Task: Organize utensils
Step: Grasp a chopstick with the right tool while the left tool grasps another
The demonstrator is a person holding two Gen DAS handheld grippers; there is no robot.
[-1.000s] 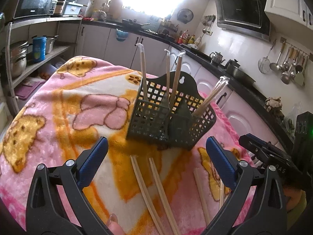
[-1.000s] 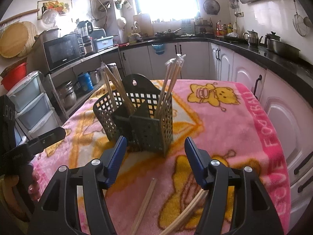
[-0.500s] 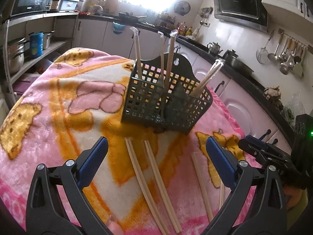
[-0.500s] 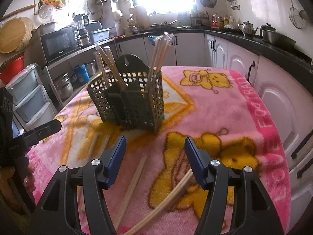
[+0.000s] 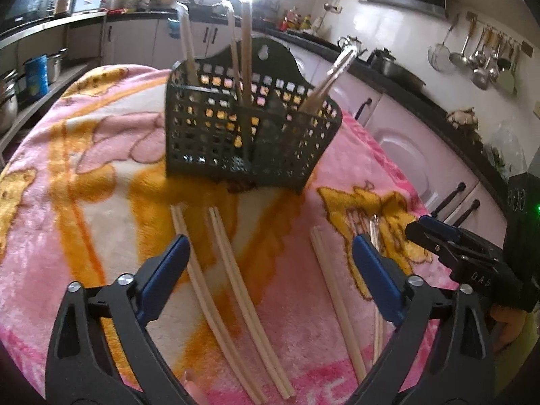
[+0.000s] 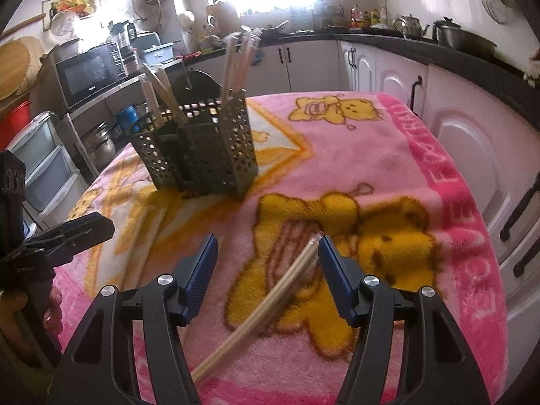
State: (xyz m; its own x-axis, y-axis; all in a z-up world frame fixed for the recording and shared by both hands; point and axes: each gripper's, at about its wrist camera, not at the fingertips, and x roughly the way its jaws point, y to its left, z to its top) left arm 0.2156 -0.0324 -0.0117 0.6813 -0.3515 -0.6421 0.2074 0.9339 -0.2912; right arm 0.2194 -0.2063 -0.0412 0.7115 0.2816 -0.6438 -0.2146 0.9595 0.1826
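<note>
Both grippers, left [image 5: 268,254] and right [image 6: 266,256], hang with empty fingers spread, the left's just narrowing, each straddling loose chopsticks [image 5: 233,280] low in frame, ready to lift them toward the basket [image 5: 248,128].

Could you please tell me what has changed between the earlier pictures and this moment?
Both grippers have come down toward the loose chopsticks on the blanket. The left gripper hangs over two pairs, its jaws just closing slightly, nothing pinched. The right gripper now straddles a wrapped pair, open, not gripping. The basket and its upright chopsticks stayed put.
</note>
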